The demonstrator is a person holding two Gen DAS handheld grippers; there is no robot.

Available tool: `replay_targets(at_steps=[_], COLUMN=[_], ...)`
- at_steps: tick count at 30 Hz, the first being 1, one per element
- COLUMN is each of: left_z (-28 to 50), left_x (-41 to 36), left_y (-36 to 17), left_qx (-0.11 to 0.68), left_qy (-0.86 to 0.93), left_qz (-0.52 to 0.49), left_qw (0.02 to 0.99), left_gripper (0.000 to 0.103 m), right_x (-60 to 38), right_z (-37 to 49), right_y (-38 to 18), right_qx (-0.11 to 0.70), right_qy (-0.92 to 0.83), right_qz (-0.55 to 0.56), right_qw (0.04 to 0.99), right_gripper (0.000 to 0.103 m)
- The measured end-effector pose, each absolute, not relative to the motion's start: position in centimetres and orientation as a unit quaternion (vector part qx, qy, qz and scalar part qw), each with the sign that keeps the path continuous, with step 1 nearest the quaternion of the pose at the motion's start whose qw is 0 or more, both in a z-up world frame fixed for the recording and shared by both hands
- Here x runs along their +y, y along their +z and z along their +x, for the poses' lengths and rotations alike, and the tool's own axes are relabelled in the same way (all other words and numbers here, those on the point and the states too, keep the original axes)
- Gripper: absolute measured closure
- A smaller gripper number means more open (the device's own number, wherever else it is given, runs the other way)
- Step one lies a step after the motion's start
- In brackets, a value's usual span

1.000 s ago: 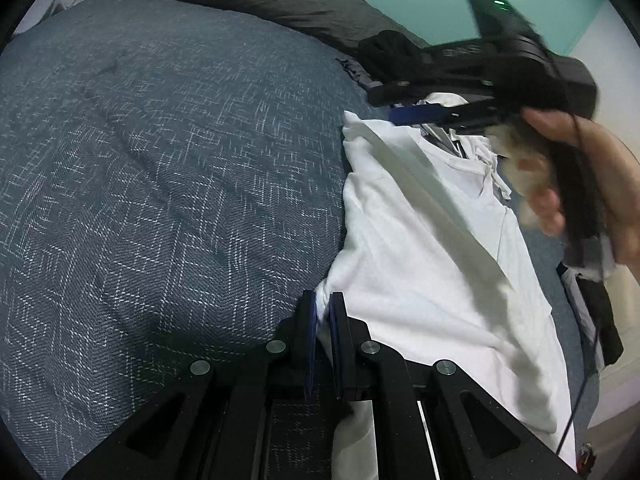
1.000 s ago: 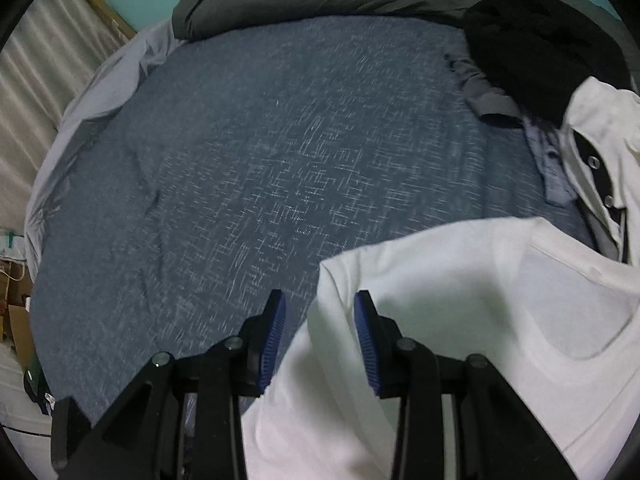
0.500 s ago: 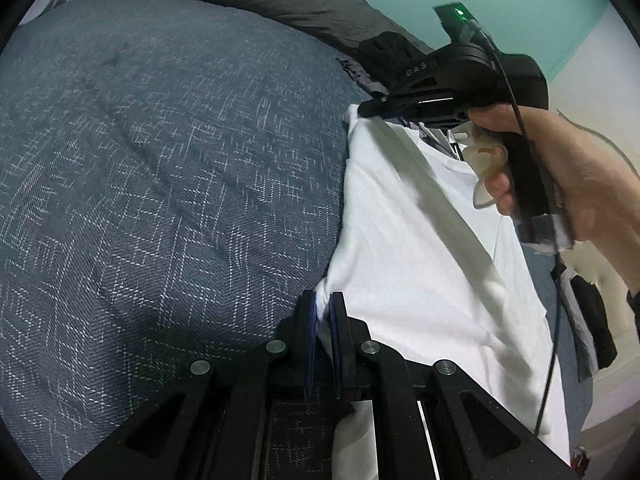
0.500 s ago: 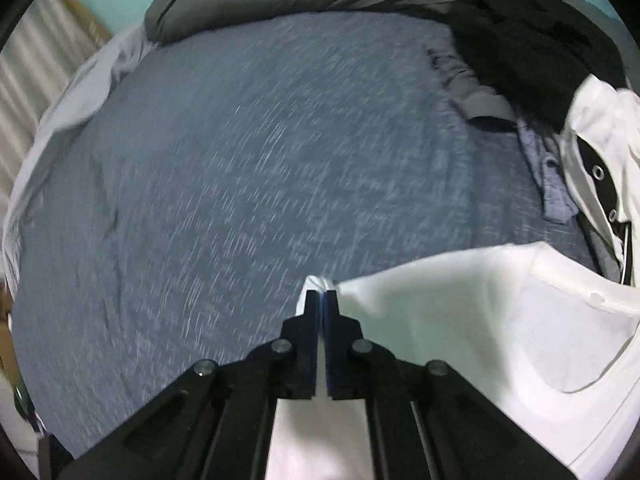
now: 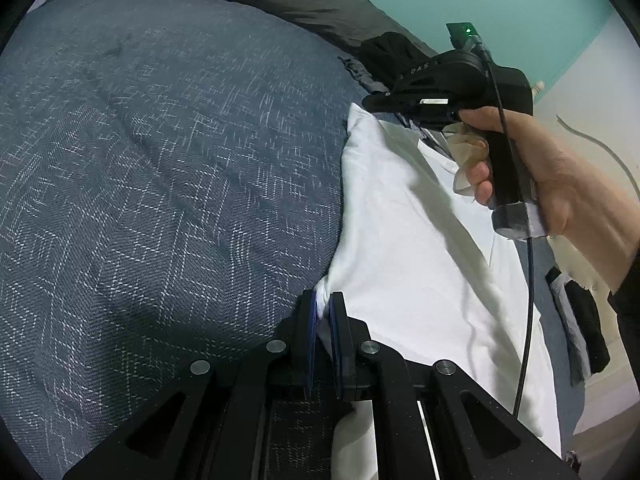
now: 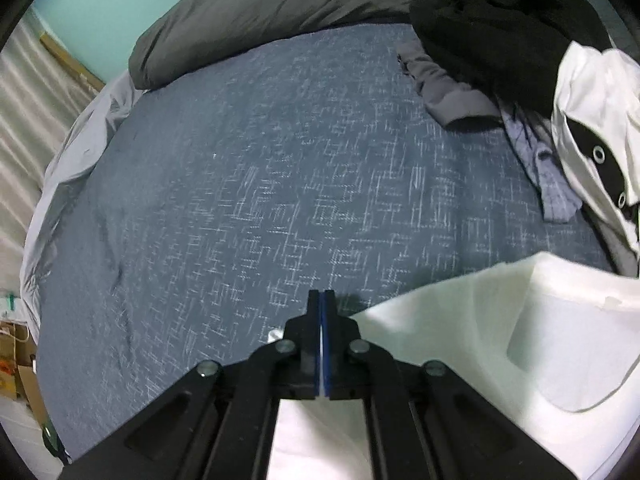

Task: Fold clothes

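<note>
A white T-shirt (image 5: 400,240) lies along the right side of a blue-grey bedspread (image 5: 160,160). My left gripper (image 5: 323,300) is shut on a bunched corner of its near edge. In the left wrist view a hand (image 5: 560,184) holds my right gripper (image 5: 370,102), whose tip sits at the shirt's far corner. In the right wrist view, the right gripper (image 6: 322,296) has its jaws pressed together. The white T-shirt (image 6: 480,320) runs out from under it to the right, neckline visible, and a sliver of white shows on its left side.
A heap of clothes sits at the bed's far right: a black garment (image 6: 500,20), a grey one (image 6: 448,84) and a white-and-black one (image 6: 592,132). A dark grey pillow (image 6: 260,20) lies along the head. The bedspread (image 6: 260,180) stretches bare to the left.
The right gripper's jaws went from open around the shirt's corner to shut on it, and it dropped slightly and rolled. The left gripper kept its hold and stayed in place.
</note>
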State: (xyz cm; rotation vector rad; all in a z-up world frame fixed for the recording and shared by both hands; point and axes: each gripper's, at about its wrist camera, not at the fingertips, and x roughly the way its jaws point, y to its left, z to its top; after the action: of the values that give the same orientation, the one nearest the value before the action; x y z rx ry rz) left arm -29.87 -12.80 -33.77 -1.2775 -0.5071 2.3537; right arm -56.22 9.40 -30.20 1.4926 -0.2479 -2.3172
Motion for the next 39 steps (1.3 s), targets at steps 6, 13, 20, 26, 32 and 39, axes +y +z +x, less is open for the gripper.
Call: replay_targets(at_steps=[6, 13, 20, 26, 32, 39], left_z=[-30.2, -30.8, -30.1, -29.4, -29.6, -30.0], left_x=[-12.5, -12.6, -12.7, -13.0, -12.8, -12.9], left_y=[-33.8, -34.0, -33.9, -33.8, -33.5, -33.1], left_qx=[-0.182, -0.178, -0.178, -0.189, -0.196, -0.2], left_qy=[0.845, 0.846, 0.847, 0.844, 0.84, 0.838], left_qz=[-0.459, -0.459, -0.458, -0.458, -0.463, -0.467], left_qw=[0.205, 0.204, 0.204, 0.205, 0.203, 0.201], left_gripper=[0.096, 0.096, 0.096, 0.096, 0.095, 0.091], right_x=[7.9, 5.4, 6.1, 6.9, 5.9, 6.2], right_z=[-55.8, -55.2, -56.4, -56.9, -57.1, -56.6], right_y=[-29.1, -30.4, -31.0, -31.7, -31.9, -29.6], right_qx=[-0.064, 0.015, -0.018, -0.027, -0.005, 0.02], right_qy=[-0.809, -0.806, -0.818, -0.82, -0.823, -0.839], right_qz=[0.542, 0.554, 0.544, 0.541, 0.536, 0.518], right_qw=[0.215, 0.207, 0.185, 0.187, 0.186, 0.165], right_gripper=[0.073, 0.096, 0.101, 0.101, 0.101, 0.099])
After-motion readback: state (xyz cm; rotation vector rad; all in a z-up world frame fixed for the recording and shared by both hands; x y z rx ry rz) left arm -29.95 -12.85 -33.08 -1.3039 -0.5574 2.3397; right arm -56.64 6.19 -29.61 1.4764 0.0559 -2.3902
